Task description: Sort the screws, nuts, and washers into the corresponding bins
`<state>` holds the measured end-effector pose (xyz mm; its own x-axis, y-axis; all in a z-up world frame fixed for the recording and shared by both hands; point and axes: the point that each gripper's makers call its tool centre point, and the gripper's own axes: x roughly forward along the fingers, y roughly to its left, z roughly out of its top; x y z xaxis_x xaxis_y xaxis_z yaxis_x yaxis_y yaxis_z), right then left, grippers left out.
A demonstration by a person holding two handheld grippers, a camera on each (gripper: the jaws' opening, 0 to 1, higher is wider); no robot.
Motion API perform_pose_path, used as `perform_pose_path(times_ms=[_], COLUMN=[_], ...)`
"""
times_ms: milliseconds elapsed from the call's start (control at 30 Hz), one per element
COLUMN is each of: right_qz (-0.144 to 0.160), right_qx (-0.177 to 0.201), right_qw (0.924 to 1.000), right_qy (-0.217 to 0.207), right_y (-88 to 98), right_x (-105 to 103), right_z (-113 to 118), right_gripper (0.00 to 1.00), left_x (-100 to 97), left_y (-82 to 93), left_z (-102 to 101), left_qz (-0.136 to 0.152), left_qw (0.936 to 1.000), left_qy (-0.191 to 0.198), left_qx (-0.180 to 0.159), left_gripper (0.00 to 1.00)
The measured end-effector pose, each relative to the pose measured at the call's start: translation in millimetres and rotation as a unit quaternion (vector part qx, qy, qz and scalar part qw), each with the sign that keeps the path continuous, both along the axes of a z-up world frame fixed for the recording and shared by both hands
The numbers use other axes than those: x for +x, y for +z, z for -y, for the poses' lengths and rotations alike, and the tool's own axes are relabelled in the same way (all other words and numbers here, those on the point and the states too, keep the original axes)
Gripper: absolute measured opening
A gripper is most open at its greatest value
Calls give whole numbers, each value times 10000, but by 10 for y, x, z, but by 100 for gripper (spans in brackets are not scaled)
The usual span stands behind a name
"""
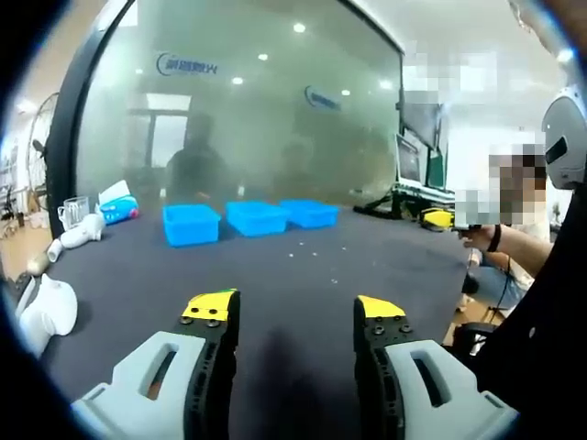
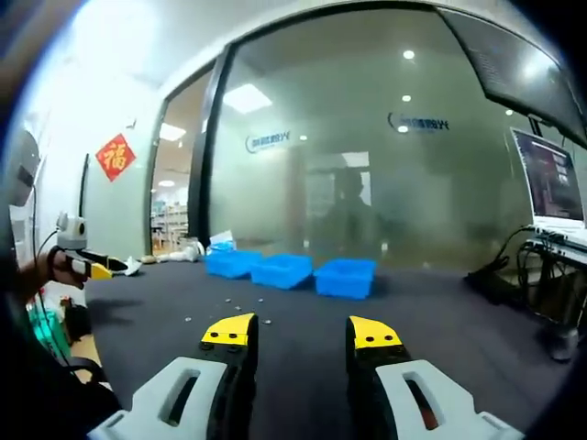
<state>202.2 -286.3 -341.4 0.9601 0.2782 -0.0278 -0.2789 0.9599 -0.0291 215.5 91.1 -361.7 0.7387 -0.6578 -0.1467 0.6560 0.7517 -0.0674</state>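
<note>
A frosted glass wall (image 1: 248, 110) backs the dark table (image 1: 303, 266). Three blue bins (image 2: 284, 269) stand in a row at its far side, small hardware (image 2: 240, 307) scattered nearer. The left gripper (image 1: 295, 312) and right gripper (image 2: 300, 332) both gape wide, empty.

A dark worktop (image 1: 303, 275) carries three blue bins (image 1: 255, 218) in a row far ahead of the tool, small parts (image 2: 240, 306) scattered nearer, white items (image 1: 55, 307) at left.
</note>
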Motion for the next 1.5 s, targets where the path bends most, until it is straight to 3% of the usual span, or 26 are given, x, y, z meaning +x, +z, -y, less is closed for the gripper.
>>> perform_pose_path(times_ms=[333,633,733,1133,1300,1500], right_qz=[-67,-208,-371,-658,-716,-761], right_qx=[-159,-353,-540,-858,-919,-910], right_qw=[9997,9985,9959,9884,9871,9869], right_qy=[143,375,627,1063,1100,1095], right_y=[-1,-34,-120,-267,-302,-318], right_x=[10,-29,-96,-236,-264,-280], right_z=[-82,-155,-253,-464,-468,-440], right_gripper=[35,36,37,45,44,44], left_x=[114,225,283,506,669,849], left_y=[0,-10,32,240,319,321], left_z=[-4,75,75,263,313,520], left_qz=[15,-69,-25,186,170,16], left_qw=[9998,9972,9959,9834,9808,9714], left_qy=[-105,-569,-677,-1353,-1461,-1831], left_qx=[169,482,600,1194,1283,1514], left_gripper=[48,49,49,49,49,49])
